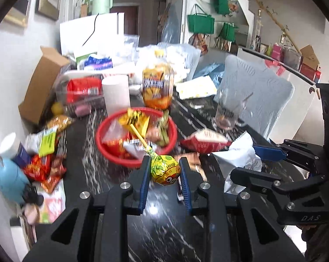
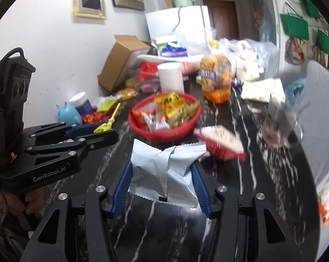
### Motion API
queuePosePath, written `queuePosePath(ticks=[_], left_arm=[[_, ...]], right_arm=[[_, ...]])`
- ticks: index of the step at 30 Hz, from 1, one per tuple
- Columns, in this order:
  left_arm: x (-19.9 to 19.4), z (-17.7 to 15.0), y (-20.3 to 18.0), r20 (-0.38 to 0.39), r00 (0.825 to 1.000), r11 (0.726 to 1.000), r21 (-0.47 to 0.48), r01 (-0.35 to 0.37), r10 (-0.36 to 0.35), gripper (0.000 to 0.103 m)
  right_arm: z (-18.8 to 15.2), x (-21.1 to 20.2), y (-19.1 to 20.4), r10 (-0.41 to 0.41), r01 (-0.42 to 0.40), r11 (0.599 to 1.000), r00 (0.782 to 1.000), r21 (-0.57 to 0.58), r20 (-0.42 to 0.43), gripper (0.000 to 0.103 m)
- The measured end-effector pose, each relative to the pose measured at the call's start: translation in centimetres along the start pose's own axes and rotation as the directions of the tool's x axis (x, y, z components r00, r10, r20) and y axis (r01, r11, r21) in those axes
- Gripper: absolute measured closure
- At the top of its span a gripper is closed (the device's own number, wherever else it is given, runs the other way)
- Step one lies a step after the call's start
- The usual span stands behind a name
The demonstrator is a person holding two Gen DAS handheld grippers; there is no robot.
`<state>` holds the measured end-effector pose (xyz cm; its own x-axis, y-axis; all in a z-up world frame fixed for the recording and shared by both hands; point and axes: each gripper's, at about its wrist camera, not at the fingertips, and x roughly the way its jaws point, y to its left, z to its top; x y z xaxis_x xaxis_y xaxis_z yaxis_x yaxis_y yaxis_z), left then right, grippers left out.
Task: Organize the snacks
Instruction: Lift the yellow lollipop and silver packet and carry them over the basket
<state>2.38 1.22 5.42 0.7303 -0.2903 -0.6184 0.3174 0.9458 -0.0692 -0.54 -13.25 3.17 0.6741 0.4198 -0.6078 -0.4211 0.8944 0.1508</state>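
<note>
My left gripper (image 1: 164,170) is shut on a big yellow-green lollipop (image 1: 164,169), whose pale stick slants up over the red basket (image 1: 112,152). The right wrist view shows the same lollipop (image 2: 103,127) in the left gripper (image 2: 105,128), off to the left. My right gripper (image 2: 162,174) is shut on a white snack bag (image 2: 164,170), held above the dark marbled table (image 2: 262,185). That white bag (image 1: 236,155) appears at the right of the left wrist view too. The red basket (image 2: 164,134) holds several snack packets. A red-and-white snack packet (image 2: 221,142) lies just right of the basket.
Behind the basket stand a white paper roll (image 2: 171,78) and an orange chip bag (image 2: 216,78). A glass cup (image 2: 280,126) sits at the right. Loose snacks, a blue toy (image 2: 68,113) and a cardboard box (image 2: 120,61) crowd the wall side. A person's hand (image 2: 18,200) grips the left handle.
</note>
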Motion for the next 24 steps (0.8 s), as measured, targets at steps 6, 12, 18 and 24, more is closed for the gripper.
queuePosePath(ticks=[6,12,18,24], left_arm=[[0.9,2.7,0.6,0.050,0.999,0.999,0.033,-0.011,0.009,0.078],[3.4,4.8,1.8,0.060,0.998,0.999,0.036,-0.021,0.019,0.078],[6.2,6.1,3.3,0.041,0.999,0.999,0.035,-0.020,0.019,0.078],[9.4,6.4,5.0,-0.011,1.000,0.999,0.023,-0.029,0.029,0.078]], right_arm=[[3.1,0.2,-0.5,-0.013,0.014,1.000,0.998,-0.026,0.056,0.049],[5.4,2.1,-1.7,-0.031,0.033,0.999,0.997,-0.031,0.069,0.049],[7.0,4.7,-3.0,-0.031,0.033,0.999,0.998,-0.035,0.057,0.049],[8.6,7.8,-4.0,-0.019,0.020,0.999,0.999,-0.027,0.044,0.049]])
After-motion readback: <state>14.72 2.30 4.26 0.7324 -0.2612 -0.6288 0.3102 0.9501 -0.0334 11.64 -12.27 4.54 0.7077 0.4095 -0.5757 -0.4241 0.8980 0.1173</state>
